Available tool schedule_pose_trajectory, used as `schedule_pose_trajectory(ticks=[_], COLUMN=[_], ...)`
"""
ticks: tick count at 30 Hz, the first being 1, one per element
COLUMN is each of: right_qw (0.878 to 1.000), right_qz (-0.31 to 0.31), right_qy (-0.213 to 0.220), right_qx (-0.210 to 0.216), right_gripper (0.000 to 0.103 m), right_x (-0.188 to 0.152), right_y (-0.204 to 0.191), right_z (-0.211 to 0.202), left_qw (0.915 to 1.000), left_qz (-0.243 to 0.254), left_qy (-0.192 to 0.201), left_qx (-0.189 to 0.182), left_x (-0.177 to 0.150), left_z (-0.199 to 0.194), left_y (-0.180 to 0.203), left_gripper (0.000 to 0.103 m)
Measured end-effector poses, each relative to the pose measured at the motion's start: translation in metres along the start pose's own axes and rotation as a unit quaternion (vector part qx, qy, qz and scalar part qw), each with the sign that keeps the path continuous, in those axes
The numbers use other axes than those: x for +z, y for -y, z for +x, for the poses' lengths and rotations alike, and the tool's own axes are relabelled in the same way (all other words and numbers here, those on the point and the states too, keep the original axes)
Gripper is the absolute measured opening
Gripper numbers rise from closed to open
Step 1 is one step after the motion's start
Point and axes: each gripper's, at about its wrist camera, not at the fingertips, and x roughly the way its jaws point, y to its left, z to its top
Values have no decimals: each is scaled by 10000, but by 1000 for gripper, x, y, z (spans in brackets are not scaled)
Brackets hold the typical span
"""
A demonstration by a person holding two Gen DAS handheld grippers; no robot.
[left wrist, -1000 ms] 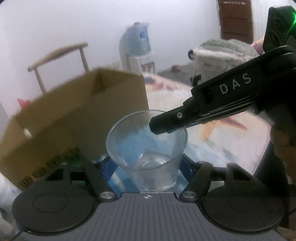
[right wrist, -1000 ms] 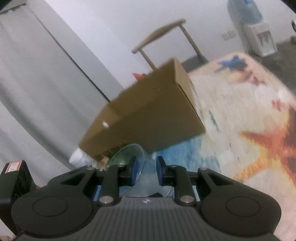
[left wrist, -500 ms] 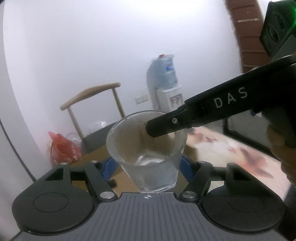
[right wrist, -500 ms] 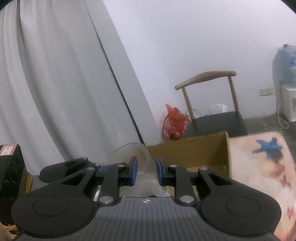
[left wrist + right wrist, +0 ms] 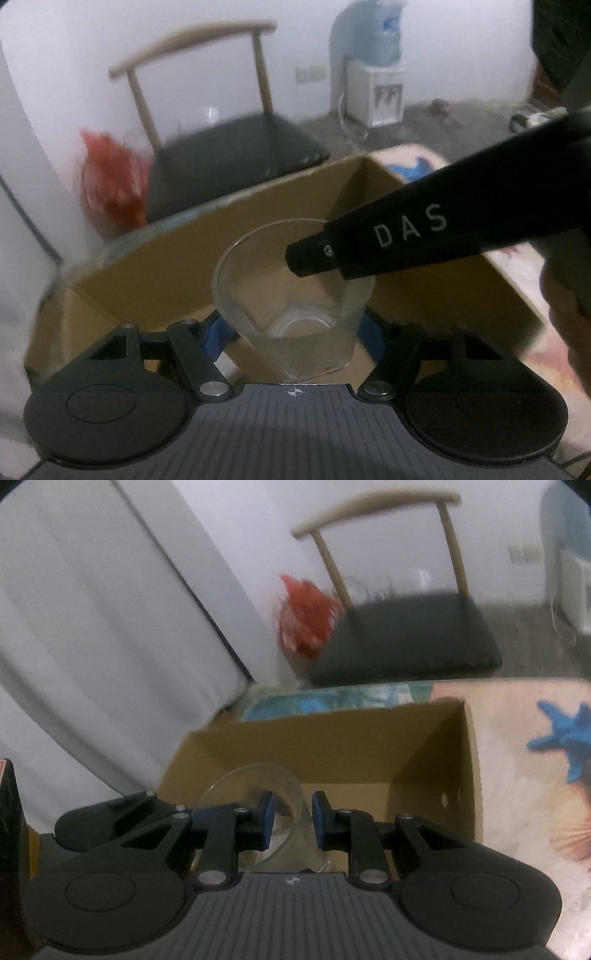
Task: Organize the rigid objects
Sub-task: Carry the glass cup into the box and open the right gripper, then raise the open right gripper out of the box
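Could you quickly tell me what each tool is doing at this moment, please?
Left tool: shut on the glass cup, gripping its sides.
Right tool: shut on the glass cup's rim, one finger inside, one outside.

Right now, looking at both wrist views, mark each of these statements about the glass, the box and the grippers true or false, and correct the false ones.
1. The left gripper holds a clear glass by its sides. True.
2. The glass is upside down. False: its mouth faces up.
3. The right gripper pinches the glass rim. True.
4. The cardboard box is closed with a lid. False: its top is open.
5. The chair behind the box has a red seat. False: the seat is black; a red bag lies beside it.
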Motion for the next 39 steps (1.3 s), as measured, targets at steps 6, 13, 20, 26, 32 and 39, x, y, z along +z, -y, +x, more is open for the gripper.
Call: schedule_pose_trajectory(ticks=[6, 13, 20, 26, 32, 39], right_qw=[9991, 9980, 9985, 9991, 9990, 9968], right_qz=[-141, -175, -47, 53, -11, 238], right_qy=[-221, -279, -285, -110, 243, 760], right_qx=[-334, -539, -473, -394, -388, 50], right_gripper=[24, 24, 23, 26, 26, 26], right_x=[20, 25, 24, 22, 19, 0], right_y=[2, 9, 16, 18, 8, 10], right_z=[35, 51, 56, 51, 22, -40], left_qw=[9991, 9978, 9949, 9989, 9993, 9988], left_qz=[-321, -506, -547, -87, 184, 91], left_qy=[-271, -430, -844, -357, -111, 415], left_qx=[45, 69, -32, 284, 298, 240], left_x=[9, 12, 15, 14, 5, -16], left_z=[26, 45, 60, 39, 4, -58], left_y=[-12, -13, -14, 2, 15, 12], left_gripper=[70, 70, 71, 93, 98, 100])
